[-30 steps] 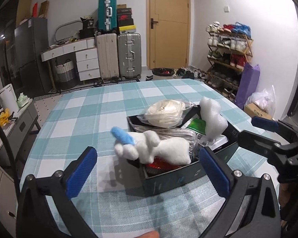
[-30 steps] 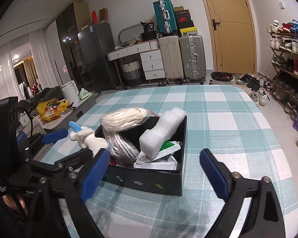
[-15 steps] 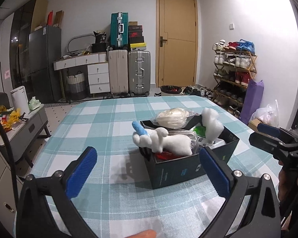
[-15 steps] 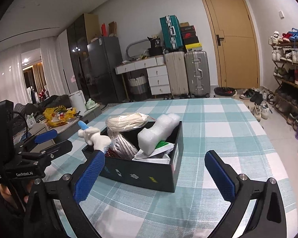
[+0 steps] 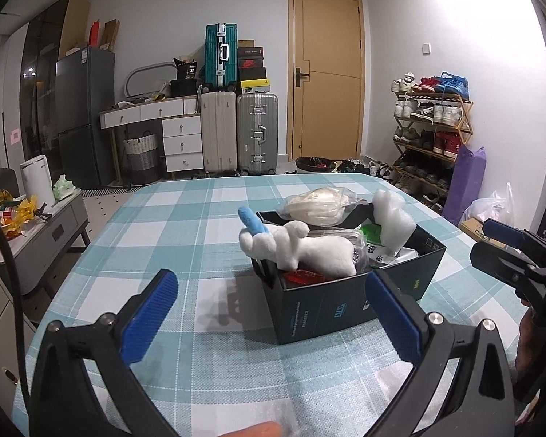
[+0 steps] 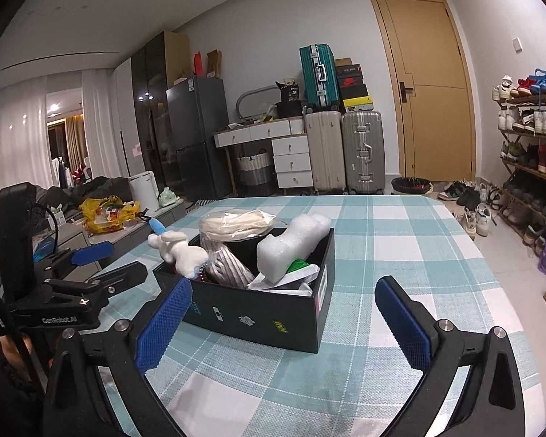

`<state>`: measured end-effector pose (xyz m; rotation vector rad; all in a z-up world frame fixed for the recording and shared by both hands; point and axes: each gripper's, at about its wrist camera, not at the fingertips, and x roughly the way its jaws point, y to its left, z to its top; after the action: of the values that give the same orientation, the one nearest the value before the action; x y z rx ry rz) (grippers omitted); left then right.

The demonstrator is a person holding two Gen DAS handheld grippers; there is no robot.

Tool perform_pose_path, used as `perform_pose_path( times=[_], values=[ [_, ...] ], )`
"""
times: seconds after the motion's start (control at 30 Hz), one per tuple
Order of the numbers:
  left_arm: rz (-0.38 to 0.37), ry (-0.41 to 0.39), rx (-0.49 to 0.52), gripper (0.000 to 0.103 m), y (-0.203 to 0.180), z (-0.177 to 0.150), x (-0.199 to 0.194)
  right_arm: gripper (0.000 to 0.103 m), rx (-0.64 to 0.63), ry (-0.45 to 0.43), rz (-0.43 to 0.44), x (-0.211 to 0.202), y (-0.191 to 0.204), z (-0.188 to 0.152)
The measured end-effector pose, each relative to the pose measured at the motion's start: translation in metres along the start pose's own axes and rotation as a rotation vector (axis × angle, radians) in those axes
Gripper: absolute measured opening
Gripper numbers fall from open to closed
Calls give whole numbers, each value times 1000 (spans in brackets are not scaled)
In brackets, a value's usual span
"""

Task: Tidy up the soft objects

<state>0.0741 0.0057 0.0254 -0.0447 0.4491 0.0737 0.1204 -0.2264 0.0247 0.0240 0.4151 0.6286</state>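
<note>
Both grippers spread, empty; left gripper (image 6: pixel 91 258) body marked "GenRobot.AI".

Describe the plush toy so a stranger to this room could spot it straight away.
On the checked table stands one black box, crammed full. The plush toy lies across the box's corner on the fridge side, its head hanging out over the rim. Unlike the foam block and the clear bag beside it, it is fluffy white with a blue tip at its head.

Both wrist views face the door, sharing the near box (image 5: pixel 349 302).
</note>
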Motion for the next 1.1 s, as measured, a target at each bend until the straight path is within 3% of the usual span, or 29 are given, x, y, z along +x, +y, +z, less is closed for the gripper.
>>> perform_pose_path(
  times=[1.1],
  values=[
    [-18,9,23,103,-2,-3,7,102,-14,-8,-5,-1,4,-1]
  ],
)
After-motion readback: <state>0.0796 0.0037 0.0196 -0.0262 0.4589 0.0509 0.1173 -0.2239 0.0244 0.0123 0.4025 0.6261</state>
